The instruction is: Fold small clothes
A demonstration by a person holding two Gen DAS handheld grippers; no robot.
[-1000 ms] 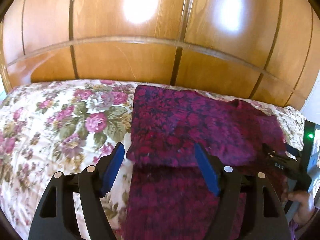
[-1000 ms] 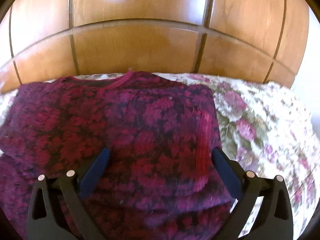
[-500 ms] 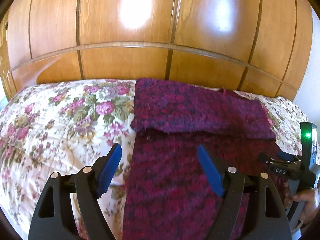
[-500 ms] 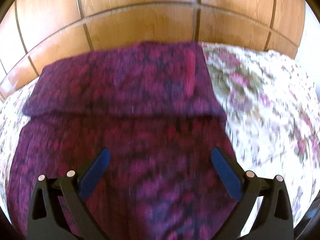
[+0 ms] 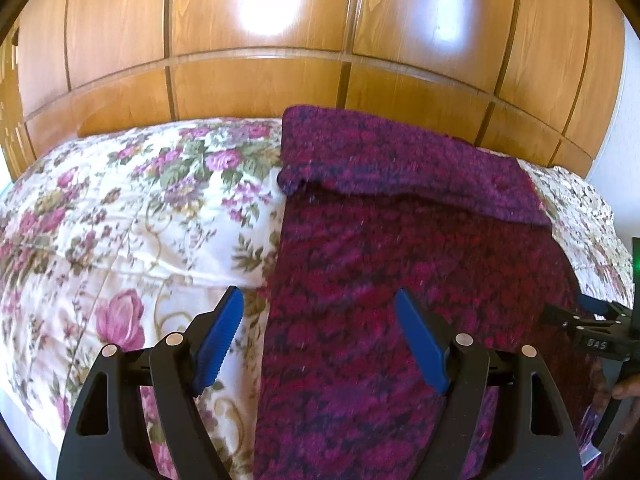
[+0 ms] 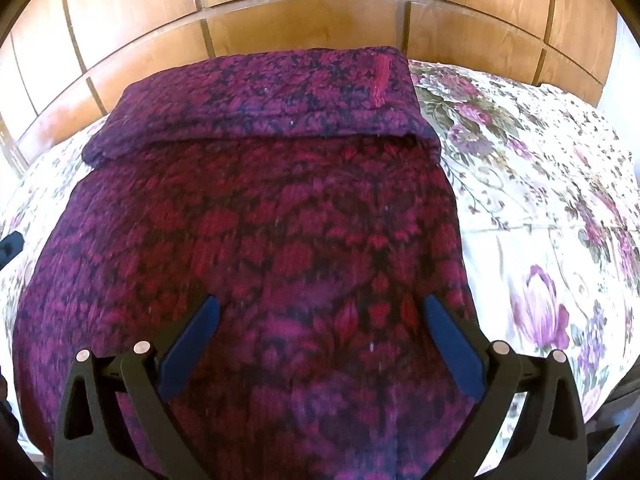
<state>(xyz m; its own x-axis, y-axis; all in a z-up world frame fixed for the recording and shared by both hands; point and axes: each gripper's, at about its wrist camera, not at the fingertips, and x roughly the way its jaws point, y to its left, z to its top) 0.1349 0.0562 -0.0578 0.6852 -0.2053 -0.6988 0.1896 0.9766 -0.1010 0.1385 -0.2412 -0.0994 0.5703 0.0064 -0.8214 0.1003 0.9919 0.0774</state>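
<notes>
Floral bedspread [image 5: 120, 208] before a wooden wardrobe [image 5: 256, 80], sweater [image 6: 256, 248] lying on it.
Far end folded over; both the left gripper [image 5: 320, 340] and right gripper [image 6: 316, 340] hover wide apart, empty. The knit looks soft, thick, floppy: best pinched at near-edge corners.

Bed covered by a cream quilted bedspread [image 5: 132, 232] printed with pink roses and green leaves, backed by a panelled wooden headboard [image 5: 256, 84]. A magenta-and-dark-purple knitted garment [image 6: 256, 248] lies flat directly on the bedspread, ahead of and beneath both grippers. Its far end is folded back into a doubled band [image 6: 264, 100] beside the headboard.
</notes>
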